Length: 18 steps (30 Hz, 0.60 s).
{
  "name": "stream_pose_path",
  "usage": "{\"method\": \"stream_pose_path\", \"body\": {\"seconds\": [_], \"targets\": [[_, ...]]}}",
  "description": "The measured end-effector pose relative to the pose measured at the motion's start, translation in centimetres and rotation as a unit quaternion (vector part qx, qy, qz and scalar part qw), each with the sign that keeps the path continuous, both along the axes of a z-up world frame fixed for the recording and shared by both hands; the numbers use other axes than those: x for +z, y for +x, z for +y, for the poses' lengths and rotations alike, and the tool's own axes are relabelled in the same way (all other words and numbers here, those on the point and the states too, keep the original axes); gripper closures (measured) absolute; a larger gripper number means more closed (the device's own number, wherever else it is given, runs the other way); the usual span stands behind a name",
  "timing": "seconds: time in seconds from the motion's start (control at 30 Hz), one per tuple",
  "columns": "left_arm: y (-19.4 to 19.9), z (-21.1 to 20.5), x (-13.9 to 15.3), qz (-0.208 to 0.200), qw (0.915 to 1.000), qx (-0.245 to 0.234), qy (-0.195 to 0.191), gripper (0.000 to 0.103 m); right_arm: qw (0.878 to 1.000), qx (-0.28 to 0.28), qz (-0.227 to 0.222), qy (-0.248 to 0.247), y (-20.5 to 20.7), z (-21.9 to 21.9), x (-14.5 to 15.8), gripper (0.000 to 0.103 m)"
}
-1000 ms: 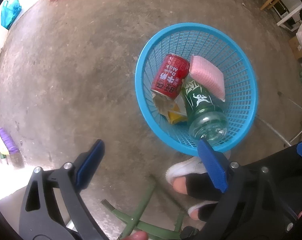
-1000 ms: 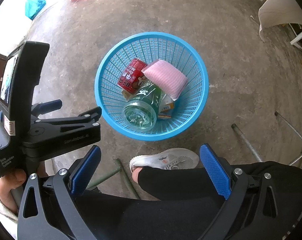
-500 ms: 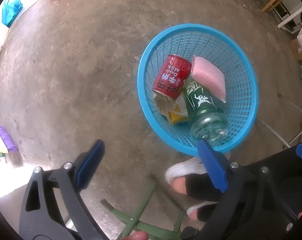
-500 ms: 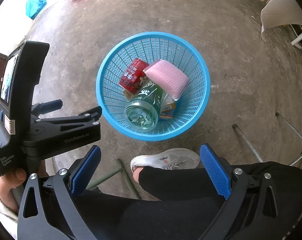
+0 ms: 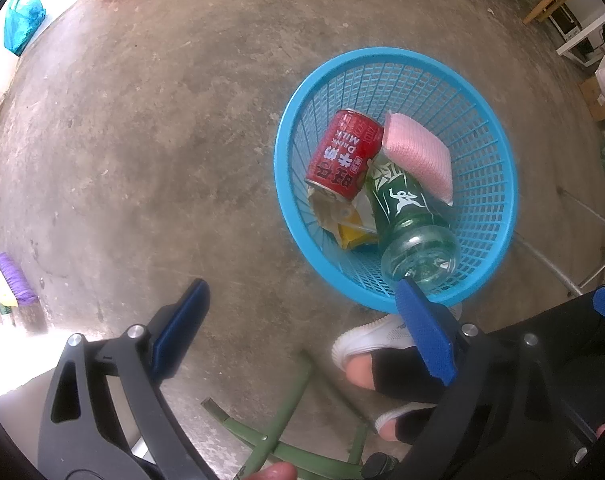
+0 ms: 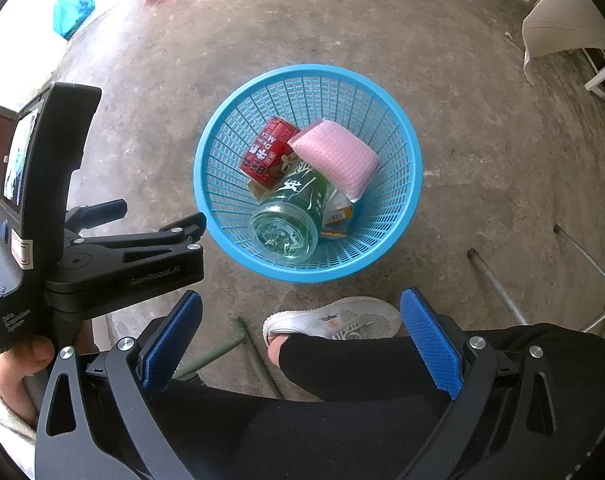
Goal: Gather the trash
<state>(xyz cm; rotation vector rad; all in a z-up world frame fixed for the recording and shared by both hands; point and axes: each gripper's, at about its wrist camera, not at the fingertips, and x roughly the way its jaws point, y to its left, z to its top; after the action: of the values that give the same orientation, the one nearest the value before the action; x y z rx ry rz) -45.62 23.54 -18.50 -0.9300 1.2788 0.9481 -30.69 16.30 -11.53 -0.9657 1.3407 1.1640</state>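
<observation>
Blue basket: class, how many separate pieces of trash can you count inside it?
4: red can, pink sponge, green bottle, crumpled yellow wrapper, all in the blue basket. More may hide underneath.

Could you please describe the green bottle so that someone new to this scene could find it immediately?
Look for the round blue basket standing on the concrete floor. Inside lies the green bottle, tilted with its clear base toward the camera, between a red can and a pink sponge. It is the only see-through item there, with a white figure printed on its label.

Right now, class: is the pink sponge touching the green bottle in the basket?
Touching. The right wrist view shows the pink sponge lying on the green bottle with no gap, inside the blue basket.
</observation>
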Motion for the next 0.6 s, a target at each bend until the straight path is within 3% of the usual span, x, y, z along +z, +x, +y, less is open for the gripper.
{"method": "stream_pose_path", "body": {"seconds": [0.6], "targets": [[0.21, 0.13, -0.01, 0.002, 1.0000, 0.001, -0.001, 0.013, 1.000, 0.001, 0.001, 0.000, 0.00, -0.03, 0.01, 0.007]]}}
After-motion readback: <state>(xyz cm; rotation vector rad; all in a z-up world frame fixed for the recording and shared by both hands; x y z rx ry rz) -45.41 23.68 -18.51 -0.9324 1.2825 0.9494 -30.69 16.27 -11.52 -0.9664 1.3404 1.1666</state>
